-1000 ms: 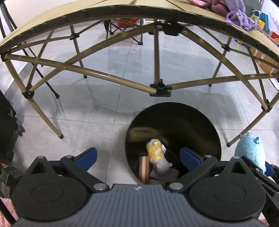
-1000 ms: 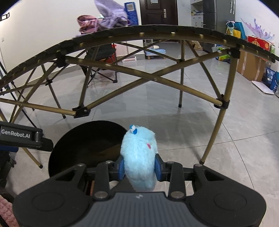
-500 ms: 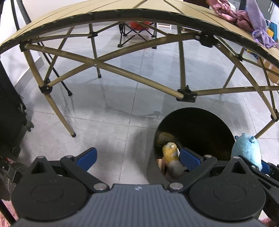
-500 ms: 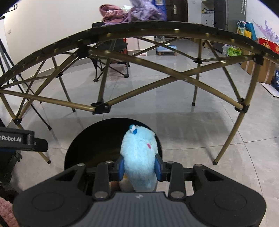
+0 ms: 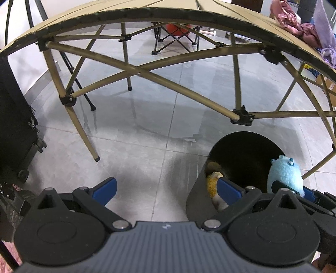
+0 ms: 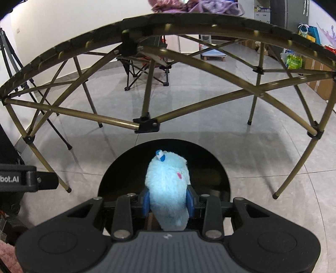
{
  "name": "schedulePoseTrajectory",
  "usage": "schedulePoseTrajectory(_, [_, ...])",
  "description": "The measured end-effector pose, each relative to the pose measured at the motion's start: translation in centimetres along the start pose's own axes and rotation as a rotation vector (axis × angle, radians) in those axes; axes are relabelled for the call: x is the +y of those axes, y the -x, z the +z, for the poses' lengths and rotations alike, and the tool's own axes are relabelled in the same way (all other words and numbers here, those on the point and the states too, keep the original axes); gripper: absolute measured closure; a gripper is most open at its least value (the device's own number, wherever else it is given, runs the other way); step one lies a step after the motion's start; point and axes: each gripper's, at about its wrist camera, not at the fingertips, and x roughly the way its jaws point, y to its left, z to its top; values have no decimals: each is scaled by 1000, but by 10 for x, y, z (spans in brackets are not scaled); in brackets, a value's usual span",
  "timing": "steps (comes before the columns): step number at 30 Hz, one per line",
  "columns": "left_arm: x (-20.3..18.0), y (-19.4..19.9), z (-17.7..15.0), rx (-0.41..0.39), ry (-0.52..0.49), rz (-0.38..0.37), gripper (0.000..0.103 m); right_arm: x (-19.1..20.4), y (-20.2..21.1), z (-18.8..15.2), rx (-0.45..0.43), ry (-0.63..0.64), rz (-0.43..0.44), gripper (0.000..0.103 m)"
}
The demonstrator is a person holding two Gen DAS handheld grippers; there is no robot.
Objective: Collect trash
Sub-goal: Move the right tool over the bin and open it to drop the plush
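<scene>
Plush (image 6: 167,189) now centred over bin (image 6: 218,168)

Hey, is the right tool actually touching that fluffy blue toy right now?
Touching. In the right wrist view, the right tool has both blue pads pressed into the sides of the blue toy, holding it over the black bin.

The mouth of the black bin (image 6: 218,168) is open from above, with free room over it. Just beyond, the crossed bars (image 6: 147,124) under the folding counter (image 5: 147,14) block the way. The floor (image 5: 147,151) left of the bin is free.
</scene>
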Motion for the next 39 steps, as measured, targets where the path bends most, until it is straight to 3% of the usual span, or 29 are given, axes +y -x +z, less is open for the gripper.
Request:
schedulePoseTrajectory(26, [22, -12, -2, 45, 30, 31, 0, 14, -37, 2, 110, -31, -16, 67])
schedulePoseTrajectory(28, [22, -12, -2, 45, 33, 31, 0, 13, -38, 3, 111, -43, -19, 58])
schedulePoseTrajectory(30, [23, -12, -2, 49, 38, 34, 0, 10, -37, 4, 113, -71, -16, 25])
schedulePoseTrajectory(32, [25, -13, -3, 50, 41, 34, 0, 9, -36, 4, 112, -85, -22, 6])
schedulePoseTrajectory(35, [26, -12, -4, 50, 43, 38, 0, 10, -34, 4, 101, -73, -31, 0])
schedulePoseTrajectory(39, [29, -10, -5, 45, 45, 38, 0, 9, -34, 3, 108, -68, -37, 0])
